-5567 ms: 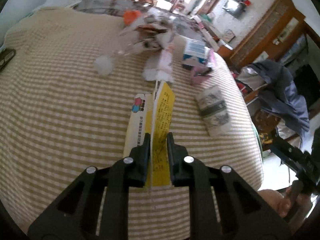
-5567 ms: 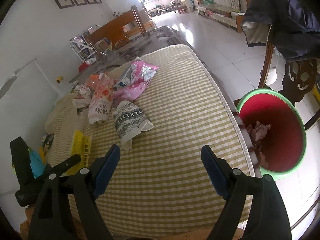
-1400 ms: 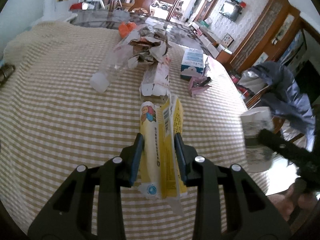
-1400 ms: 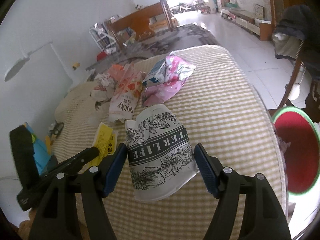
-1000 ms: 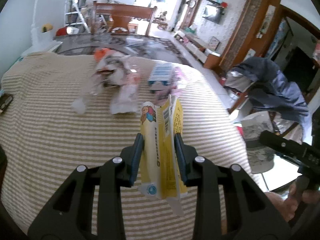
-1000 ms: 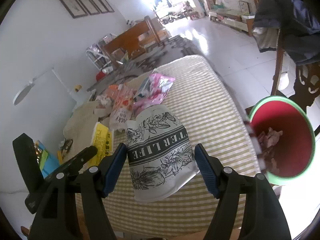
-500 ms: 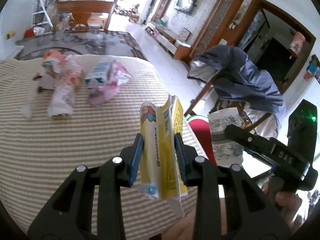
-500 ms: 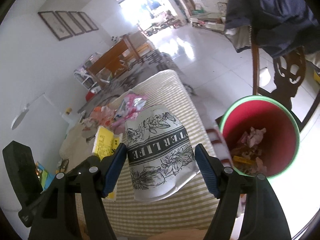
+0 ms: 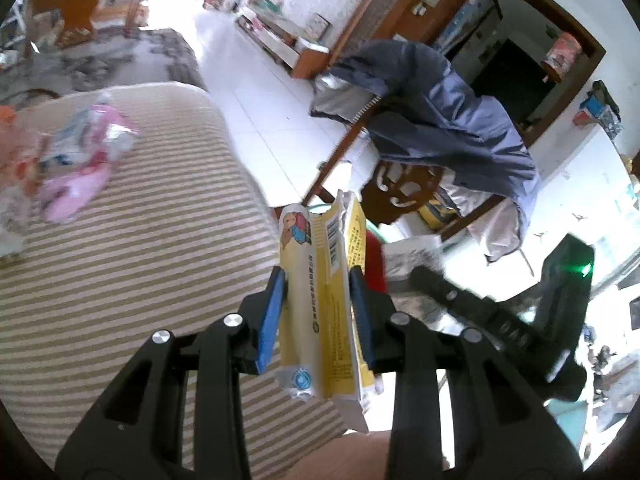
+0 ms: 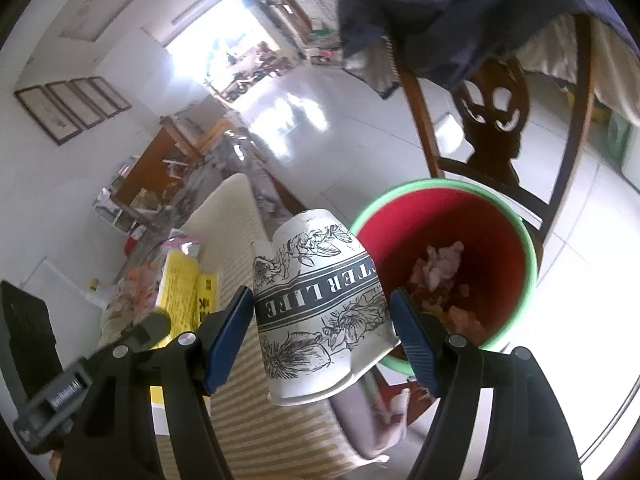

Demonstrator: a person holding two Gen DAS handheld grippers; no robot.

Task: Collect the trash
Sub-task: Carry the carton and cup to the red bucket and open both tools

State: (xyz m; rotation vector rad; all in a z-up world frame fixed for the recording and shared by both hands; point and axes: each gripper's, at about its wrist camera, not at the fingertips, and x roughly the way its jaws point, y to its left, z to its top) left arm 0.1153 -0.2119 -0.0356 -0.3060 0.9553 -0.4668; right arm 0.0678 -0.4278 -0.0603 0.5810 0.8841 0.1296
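Note:
My left gripper [image 9: 318, 292] is shut on a flattened yellow carton [image 9: 320, 280], held over the right edge of the checked table [image 9: 140, 240]. My right gripper [image 10: 322, 312] is shut on a crushed white paper cup [image 10: 316, 300] with black flower print, held just left of a red bin [image 10: 448, 256] with a green rim. Crumpled trash lies in the bin's bottom. In the left wrist view the right gripper [image 9: 432, 276] with the cup [image 9: 412, 252] shows at the right, and a sliver of the bin [image 9: 374, 256] lies behind the carton. The right wrist view shows the yellow carton [image 10: 184, 292] at left.
More trash, pink wrappers [image 9: 80, 172] among it, stays on the table at the far left. A wooden chair [image 10: 492, 128] draped with a dark blue jacket [image 9: 440, 128] stands right behind the bin. White tiled floor [image 10: 340, 140] spreads beyond.
Both grippers have swung right, away from the trash pile and over the table's edge toward the red bin, each keeping its load. The bin now fills much more of the right wrist view.

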